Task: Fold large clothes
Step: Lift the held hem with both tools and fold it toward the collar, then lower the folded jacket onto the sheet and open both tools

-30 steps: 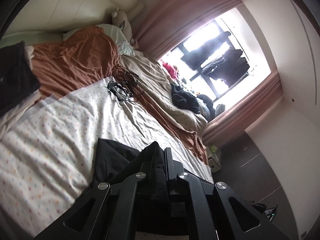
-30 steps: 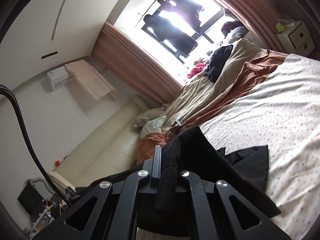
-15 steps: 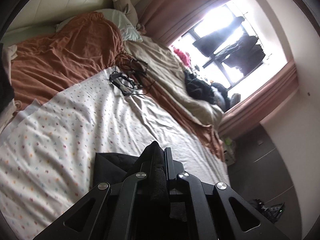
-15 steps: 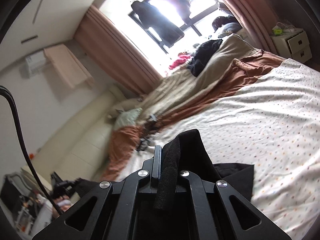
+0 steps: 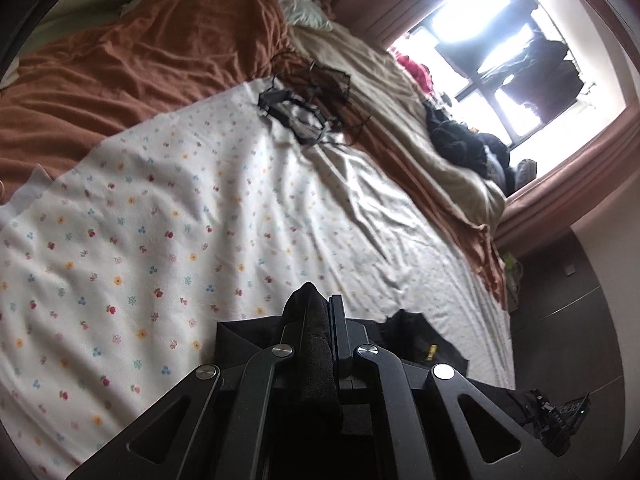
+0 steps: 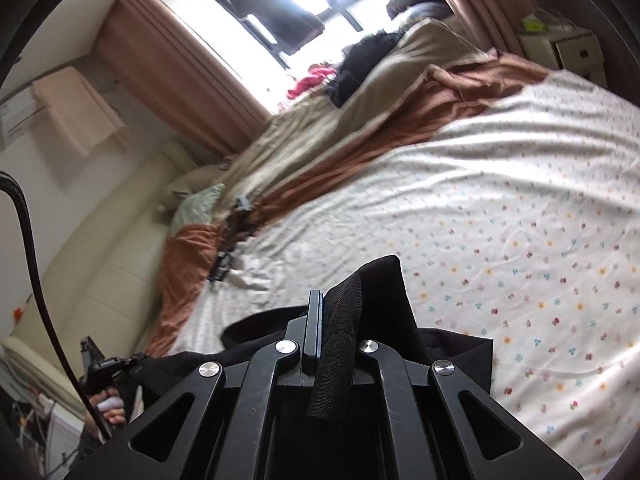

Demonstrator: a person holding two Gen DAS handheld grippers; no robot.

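A large black garment (image 5: 416,340) hangs between my two grippers above the white flower-print bed sheet (image 5: 180,216). My left gripper (image 5: 320,308) is shut on a bunched black edge of it. My right gripper (image 6: 332,300) is shut on another edge of the black garment (image 6: 384,300), whose cloth drapes down to the right over the bed sheet (image 6: 500,208). Most of the garment is hidden below the gripper bodies. The left gripper with the hand on it shows in the right wrist view (image 6: 104,376) at the lower left.
A rust-brown blanket (image 5: 120,64) and a beige blanket (image 5: 400,92) lie along the far side of the bed. A tangle of black straps and cables (image 5: 304,104) lies on the sheet. Dark clothes (image 5: 460,140) are piled by the window. A white nightstand (image 6: 568,52) stands beside the bed.
Both grippers have tipped down toward the bed with the garment still held. More of the flower sheet fills both views and the wall and window have slid up.
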